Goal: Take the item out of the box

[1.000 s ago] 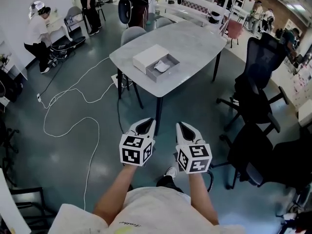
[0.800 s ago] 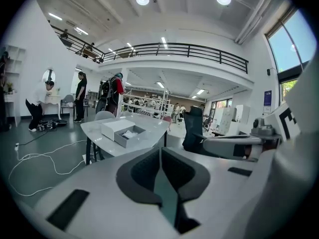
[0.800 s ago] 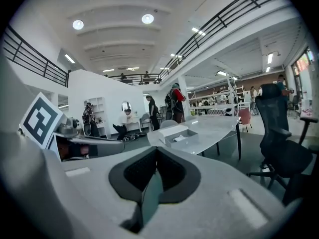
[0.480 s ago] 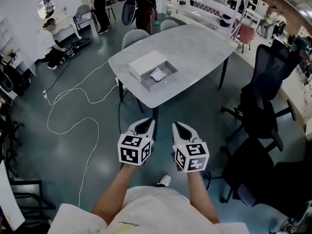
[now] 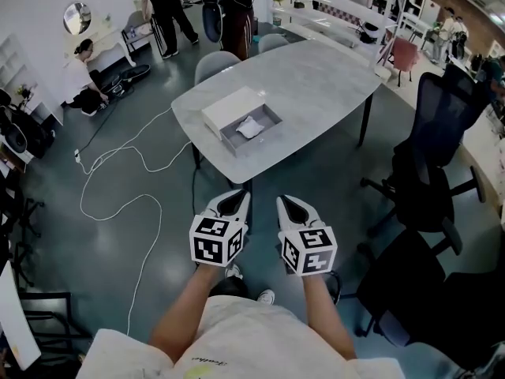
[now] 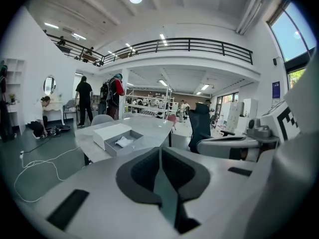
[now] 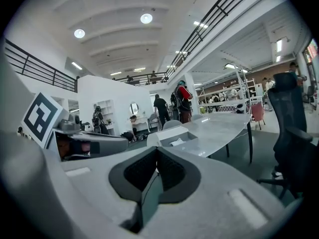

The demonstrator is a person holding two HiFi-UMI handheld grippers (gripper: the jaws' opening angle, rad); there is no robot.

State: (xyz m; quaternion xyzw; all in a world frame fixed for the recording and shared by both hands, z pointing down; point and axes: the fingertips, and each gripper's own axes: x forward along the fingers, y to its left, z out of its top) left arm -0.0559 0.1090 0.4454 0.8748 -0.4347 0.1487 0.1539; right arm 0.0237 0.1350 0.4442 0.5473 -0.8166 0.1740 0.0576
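Observation:
On the grey marble-look table (image 5: 316, 85) lies an open box (image 5: 241, 121): a white lid half beside a grey tray with a white crumpled item (image 5: 249, 127) in it. Both grippers hang in the air over the floor, well short of the table's near edge. My left gripper (image 5: 237, 197) is shut with nothing in it, and my right gripper (image 5: 286, 200) is shut and empty too. The left gripper view shows the box (image 6: 117, 138) and the item (image 6: 122, 142) far beyond the closed jaws. From the right gripper view the box (image 7: 172, 137) is also distant.
Black office chairs (image 5: 430, 156) stand to the right of the table and a grey chair (image 5: 215, 60) behind it. A white cable (image 5: 118, 180) loops over the floor at the left. People stand and crouch at the back left (image 5: 83, 77).
The view has moved toward the table, which now sits slightly lower and more to the left in the head view. Both grippers stay shut, side by side.

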